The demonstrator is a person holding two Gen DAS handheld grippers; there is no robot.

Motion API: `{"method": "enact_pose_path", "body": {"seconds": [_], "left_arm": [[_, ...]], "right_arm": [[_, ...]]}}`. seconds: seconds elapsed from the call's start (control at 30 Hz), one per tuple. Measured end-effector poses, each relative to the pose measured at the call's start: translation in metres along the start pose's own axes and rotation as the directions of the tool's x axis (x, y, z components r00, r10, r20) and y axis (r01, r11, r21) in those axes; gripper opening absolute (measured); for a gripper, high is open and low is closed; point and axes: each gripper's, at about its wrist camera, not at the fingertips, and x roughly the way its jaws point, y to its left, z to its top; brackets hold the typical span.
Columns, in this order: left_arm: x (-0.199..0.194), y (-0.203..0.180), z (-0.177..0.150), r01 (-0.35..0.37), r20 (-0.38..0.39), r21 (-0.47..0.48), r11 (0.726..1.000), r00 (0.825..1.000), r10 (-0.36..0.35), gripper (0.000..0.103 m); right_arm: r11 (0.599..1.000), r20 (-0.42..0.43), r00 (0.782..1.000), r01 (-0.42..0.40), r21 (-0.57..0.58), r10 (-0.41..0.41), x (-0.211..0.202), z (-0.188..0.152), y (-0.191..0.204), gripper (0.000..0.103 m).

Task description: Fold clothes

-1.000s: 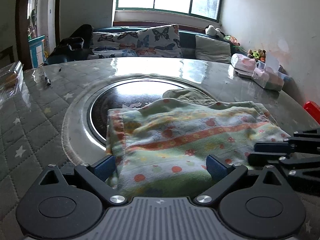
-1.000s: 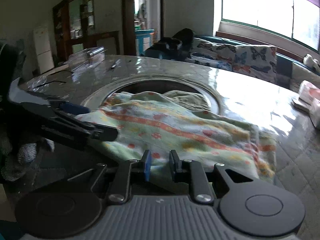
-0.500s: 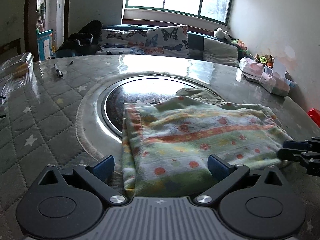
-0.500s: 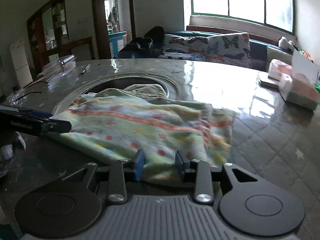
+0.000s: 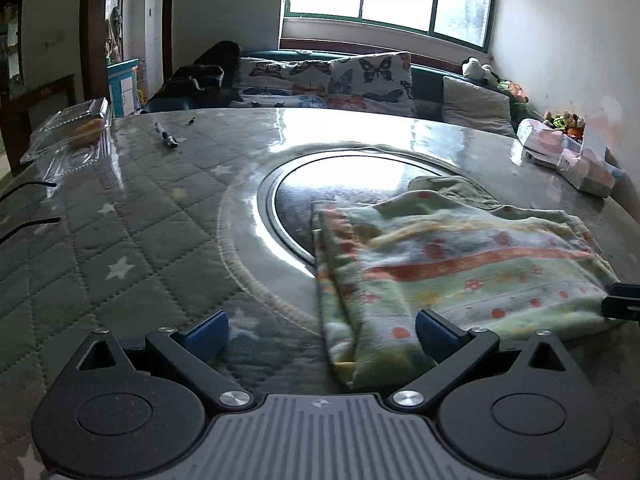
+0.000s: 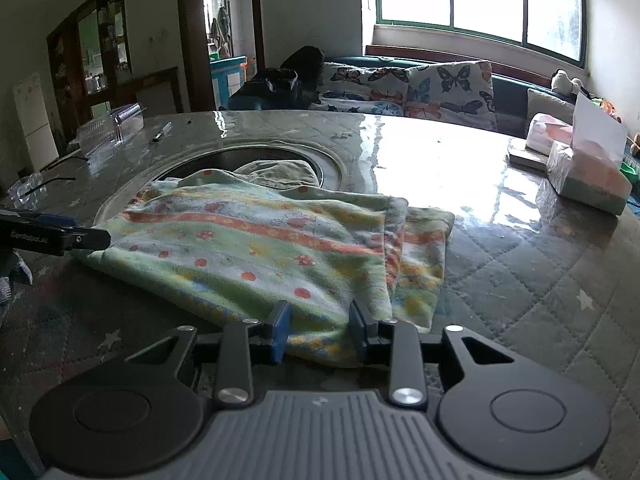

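Cloth [image 6: 256, 248] is now lying folded near the tabletop [image 5: 120, 248] front edge, partly over its round inset. Right gripper [image 6: 320, 330], pinched a second ago, is sitting loosely spread around the hem; left gripper [image 5: 320, 330] is spread wide, sliding left. Fold looks released.

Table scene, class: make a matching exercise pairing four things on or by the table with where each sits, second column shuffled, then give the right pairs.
Things:
1. folded patterned cloth
2. marker pen
3. tissue box
4. butterfly cushion

Places:
A. on the sofa under the window
B. far left part of the table, near a clear plastic box
C. right edge of the table
D. lying partly over the round dark inset at the table's middle

Pairs: 1-D, 2-B, 3-C, 4-A
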Motion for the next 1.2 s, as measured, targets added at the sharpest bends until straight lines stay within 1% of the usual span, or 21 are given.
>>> {"method": "enact_pose_path", "body": {"seconds": [0.13,0.27,0.33,0.5,0.63,0.83,1.0,1.13,1.2], "left_arm": [[-0.001,0.001,0.000,-0.003,-0.003,0.013,1.000,1.000,0.003,0.103],[-0.003,0.001,0.005,0.000,-0.008,0.011,1.000,1.000,0.000,0.102],[-0.003,-0.001,0.010,-0.005,0.001,0.016,1.000,1.000,0.005,0.102],[0.000,-0.006,0.027,0.002,0.031,0.020,1.000,1.000,-0.002,0.100],[0.007,-0.015,0.043,0.023,0.047,0.028,0.999,0.999,-0.024,0.099],[0.027,-0.036,0.063,0.058,0.053,0.055,0.997,0.997,-0.061,0.097],[0.051,-0.048,0.080,0.077,0.030,0.056,0.995,0.996,-0.079,0.095],[0.074,-0.052,0.090,0.047,0.004,0.064,0.997,0.999,-0.048,0.090],[0.085,-0.053,0.092,0.034,-0.014,0.067,0.997,0.999,-0.033,0.090]], "right_arm": [[1.000,-0.010,1.000,-0.002,-0.011,0.002,-0.001,0.006,0.001,0.032],[0.999,0.005,1.000,0.003,-0.032,-0.002,-0.003,0.015,0.000,0.032],[0.999,0.015,1.000,0.005,-0.041,-0.005,-0.001,0.023,-0.001,0.032],[0.999,0.046,0.999,0.009,-0.052,-0.006,0.012,0.045,-0.003,0.032],[0.999,0.044,0.999,0.009,-0.042,-0.008,0.031,0.059,-0.007,0.032],[0.999,0.002,0.999,0.034,-0.020,-0.034,0.064,0.068,-0.018,0.032],[0.998,-0.023,0.998,0.059,0.020,-0.059,0.076,0.065,-0.031,0.031],[0.998,-0.024,0.998,0.056,0.016,-0.055,0.076,0.063,-0.033,0.031],[0.998,-0.025,0.998,0.056,0.009,-0.056,0.076,0.063,-0.032,0.031]]}}
